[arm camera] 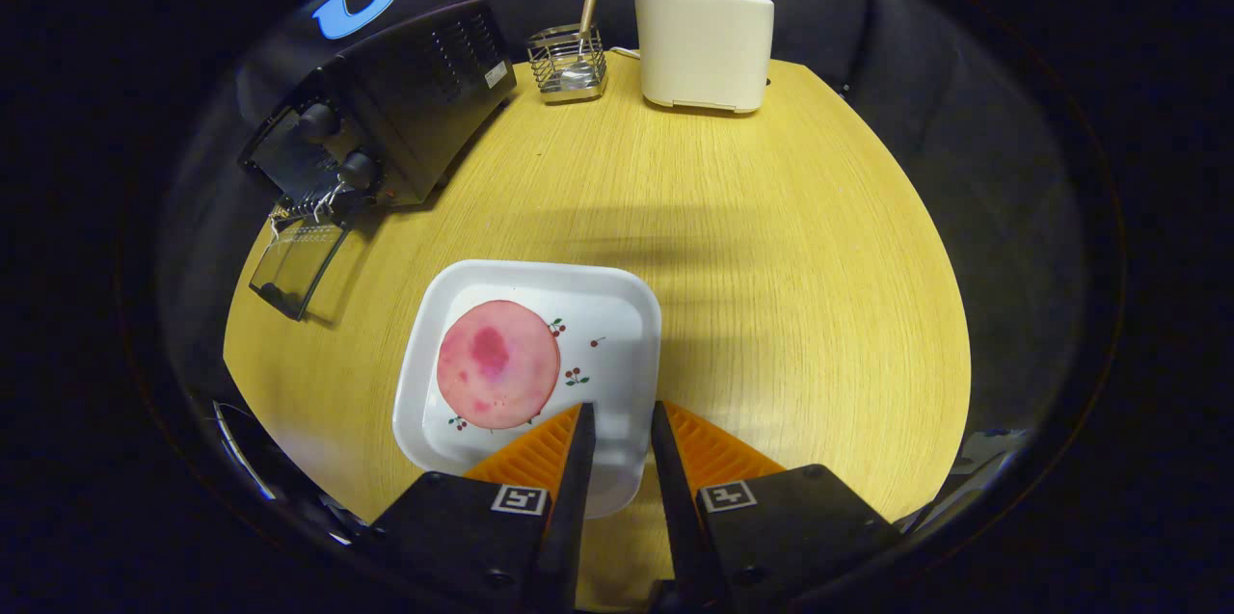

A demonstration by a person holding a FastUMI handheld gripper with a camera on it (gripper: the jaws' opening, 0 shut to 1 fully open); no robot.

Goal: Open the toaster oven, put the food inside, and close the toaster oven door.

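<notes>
No legible words, brands or numbers were noted on anything on the worktop. Toaster oven (pixel 386 113), far left corner of the worktop: one small pale label (pixel 496 74) on its side panel near the back; print too small to make out. Gripper (pixel 621 407), over the near edge of the worktop: each finger body carried one square black-and-white coded marker, left marker (pixel 521 499) and right marker (pixel 727 496); pattern only, no characters. Fingers stood a little apart, nothing between them, tips over the near rim of the plate (pixel 617 306).
</notes>
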